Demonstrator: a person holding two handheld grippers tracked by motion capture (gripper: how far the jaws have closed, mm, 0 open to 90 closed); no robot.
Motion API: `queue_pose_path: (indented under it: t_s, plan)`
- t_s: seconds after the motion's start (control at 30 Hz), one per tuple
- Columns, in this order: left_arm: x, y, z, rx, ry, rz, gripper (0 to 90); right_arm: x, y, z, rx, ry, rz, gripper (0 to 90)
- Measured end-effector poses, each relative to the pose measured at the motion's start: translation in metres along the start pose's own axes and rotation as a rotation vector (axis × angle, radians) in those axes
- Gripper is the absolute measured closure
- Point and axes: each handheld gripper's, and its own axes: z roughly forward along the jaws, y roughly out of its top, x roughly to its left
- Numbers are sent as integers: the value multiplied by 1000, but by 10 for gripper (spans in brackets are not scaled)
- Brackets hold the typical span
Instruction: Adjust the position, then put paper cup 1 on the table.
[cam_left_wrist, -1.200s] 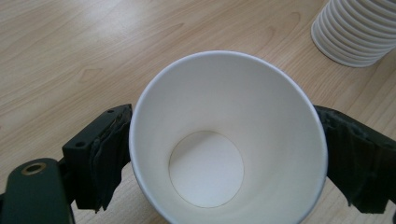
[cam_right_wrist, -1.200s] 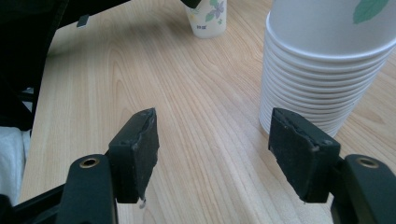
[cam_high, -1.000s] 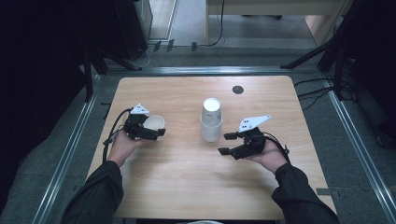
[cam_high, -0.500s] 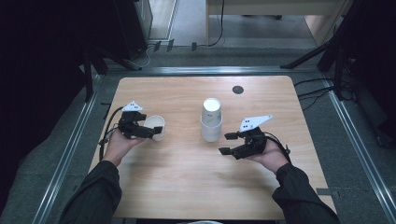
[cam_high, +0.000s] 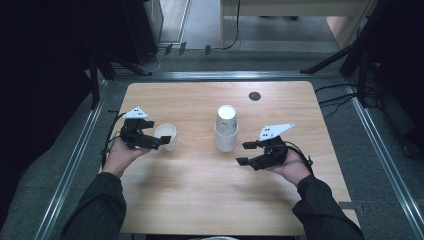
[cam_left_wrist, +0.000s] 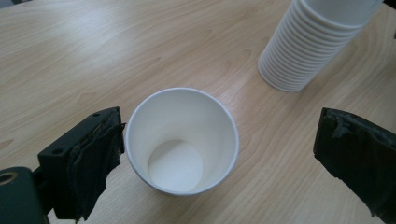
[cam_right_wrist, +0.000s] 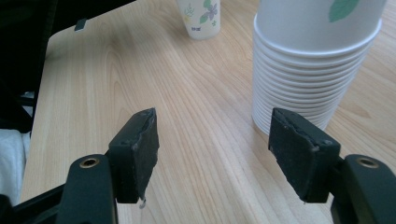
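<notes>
A single white paper cup (cam_high: 166, 136) stands upright on the wooden table (cam_high: 200, 200), left of centre. My left gripper (cam_high: 157, 137) is open, its jaws having just spread wide. The cup (cam_left_wrist: 182, 140) sits between them, close to one jaw and well apart from the other. A tall stack of white paper cups (cam_high: 226, 129) stands at the table's middle. My right gripper (cam_high: 242, 153) is open just right of the stack, with nothing between its jaws. In the right gripper view (cam_right_wrist: 215, 122) the stack (cam_right_wrist: 308, 60) rises beyond the right-hand jaw, and the single cup (cam_right_wrist: 198, 18), printed with flowers, stands farther off.
A small black round cap (cam_high: 254, 96) sits in the tabletop at the far right. Metal rails (cam_high: 75, 165) run along the table's sides, with dark stands and cables on the floor behind. The stack (cam_left_wrist: 317, 42) stands beyond the left gripper's jaws.
My left gripper's jaws have opened off the single cup, and the hand has drawn back to the left and lifted a little. The cup stays standing. The right gripper has not moved.
</notes>
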Motion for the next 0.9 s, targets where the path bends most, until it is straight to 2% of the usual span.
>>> queue_pose_path:
  t_s: [0.07, 0.23, 0.37, 0.53, 0.6, 0.9]
  plan:
    - [-3, 2, -4, -12, 4, 8, 20, -1, -1, -2, -1, -1, 9, 339]
    - [-11, 6, -8, -16, -28, 7, 21, -2, -1, -5, -7, -6, 12, 339]
    - [-21, 7, -10, -2, -42, 32, 21, -1, 1, -8, -13, -16, 12, 339]
    - [-33, 11, -13, -18, -72, 46, 21, -1, 4, -12, -19, -32, 16, 339]
    - [-36, 12, -13, -21, -90, 42, 21, -2, 4, -12, -19, -35, 14, 339]
    - [-53, 13, -8, -16, -125, 58, 21, -2, 12, -15, -14, -47, 7, 339]
